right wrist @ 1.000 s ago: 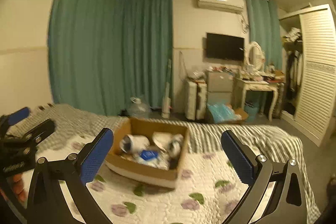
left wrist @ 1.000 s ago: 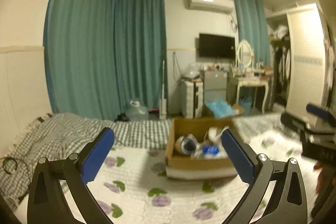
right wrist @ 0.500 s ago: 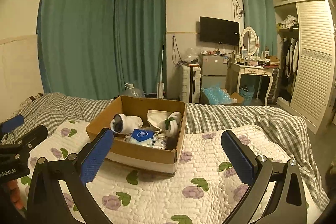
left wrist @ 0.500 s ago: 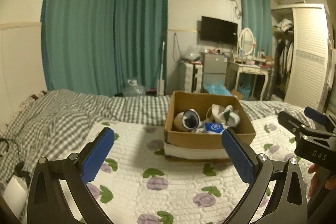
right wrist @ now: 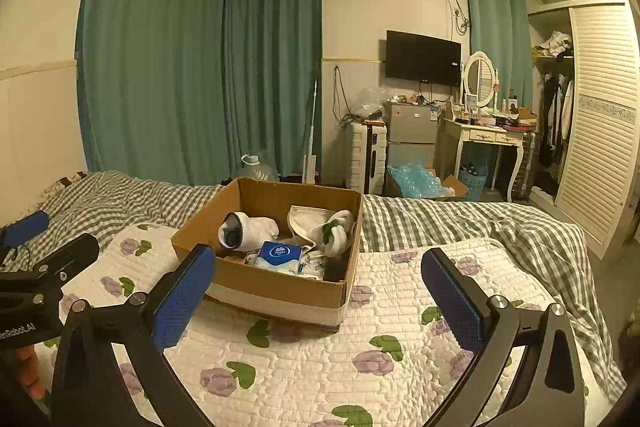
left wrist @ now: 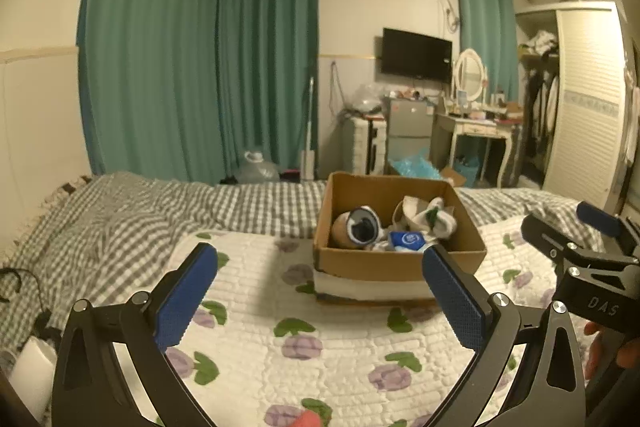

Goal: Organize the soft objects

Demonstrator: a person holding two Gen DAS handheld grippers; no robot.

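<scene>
An open cardboard box (left wrist: 400,265) (right wrist: 276,289) sits on the floral quilt of the bed. Inside lie rolled white socks (right wrist: 248,229) (left wrist: 360,227), a cream cloth item (right wrist: 310,223), a white-and-green sock (right wrist: 338,231) and a blue tissue pack (right wrist: 280,253) (left wrist: 408,239). My left gripper (left wrist: 320,279) is open and empty, held above the quilt short of the box. My right gripper (right wrist: 318,279) is open and empty, also short of the box. Each gripper shows at the edge of the other's view.
The white floral quilt (left wrist: 304,347) lies over a grey checked blanket (right wrist: 460,223). Teal curtains, a small fridge (right wrist: 412,139), a dressing table (right wrist: 488,143) and a wardrobe (right wrist: 600,115) stand beyond the bed. A white object (left wrist: 30,375) and a cable lie at the bed's left edge.
Both views have tilted down and drawn closer to the box, which now sits larger and lower in each. Both grippers stay open.
</scene>
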